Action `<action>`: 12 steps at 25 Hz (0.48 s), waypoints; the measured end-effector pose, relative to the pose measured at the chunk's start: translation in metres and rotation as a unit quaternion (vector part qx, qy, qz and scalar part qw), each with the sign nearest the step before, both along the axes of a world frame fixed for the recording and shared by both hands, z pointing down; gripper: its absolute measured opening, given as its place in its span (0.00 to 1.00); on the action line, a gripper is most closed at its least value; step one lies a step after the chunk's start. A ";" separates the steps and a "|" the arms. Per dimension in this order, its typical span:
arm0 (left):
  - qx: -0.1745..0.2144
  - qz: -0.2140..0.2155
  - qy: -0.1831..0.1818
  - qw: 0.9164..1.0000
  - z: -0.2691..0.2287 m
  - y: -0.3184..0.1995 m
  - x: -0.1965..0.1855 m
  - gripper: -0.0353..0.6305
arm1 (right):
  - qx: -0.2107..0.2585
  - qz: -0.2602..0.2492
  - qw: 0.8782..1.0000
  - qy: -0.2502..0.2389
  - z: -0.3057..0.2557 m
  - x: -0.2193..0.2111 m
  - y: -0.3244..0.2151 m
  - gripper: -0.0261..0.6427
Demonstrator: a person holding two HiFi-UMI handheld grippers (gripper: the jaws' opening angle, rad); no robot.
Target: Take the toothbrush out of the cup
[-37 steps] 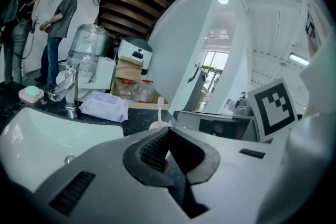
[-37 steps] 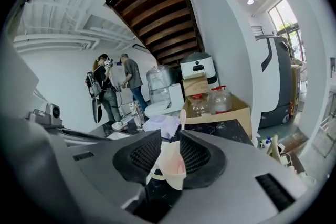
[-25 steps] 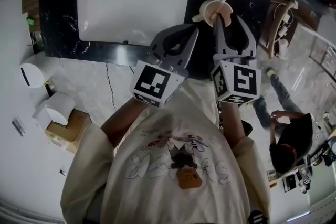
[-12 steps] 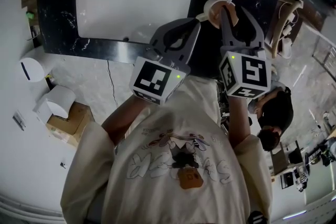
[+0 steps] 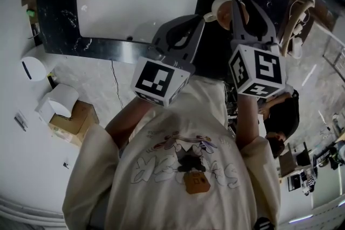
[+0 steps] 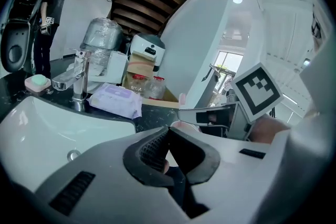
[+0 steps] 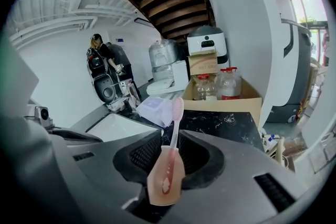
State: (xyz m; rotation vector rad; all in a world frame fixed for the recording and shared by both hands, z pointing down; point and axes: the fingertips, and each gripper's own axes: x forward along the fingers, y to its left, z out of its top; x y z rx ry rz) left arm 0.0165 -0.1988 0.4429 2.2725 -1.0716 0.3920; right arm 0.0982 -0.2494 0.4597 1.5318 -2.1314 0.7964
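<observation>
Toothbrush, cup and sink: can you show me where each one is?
Toothbrush (image 7: 174,128): right gripper view, on its thin pink neck.
Cup (image 7: 157,182): right gripper view, on its side wall.
Sink (image 5: 124,5): head view, on the bare white basin.

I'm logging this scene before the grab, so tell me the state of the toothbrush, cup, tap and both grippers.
Toothbrush: standing in the cup, head up, not yet out.
Cup: upright on the dark counter, between the right gripper's jaws.
Right gripper: open, jaws just been closing around the cup.
Left gripper: shut, empty.
Tap: no water running.
</observation>
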 end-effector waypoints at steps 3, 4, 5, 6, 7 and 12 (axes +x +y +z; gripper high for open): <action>-0.002 -0.003 0.001 1.000 0.001 -0.001 -0.002 0.07 | -0.006 -0.001 1.000 0.006 0.003 0.000 -0.001 0.19; -0.004 -0.004 0.002 1.000 0.001 -0.001 -0.002 0.07 | -0.008 -0.001 1.000 0.008 0.004 0.000 -0.002 0.19; -0.006 -0.005 0.002 1.000 0.001 -0.002 -0.002 0.07 | -0.009 0.000 1.000 0.009 0.005 0.000 -0.002 0.17; -0.007 -0.007 0.002 1.000 0.001 -0.002 -0.003 0.07 | -0.011 0.000 1.000 0.009 0.006 0.000 -0.002 0.17; -0.008 -0.008 0.002 1.000 0.001 -0.002 -0.003 0.07 | -0.012 0.001 1.000 0.009 0.007 0.000 -0.003 0.17; -0.008 -0.009 0.003 1.000 0.001 0.000 -0.005 0.07 | -0.023 0.002 0.999 0.025 0.009 0.002 -0.005 0.14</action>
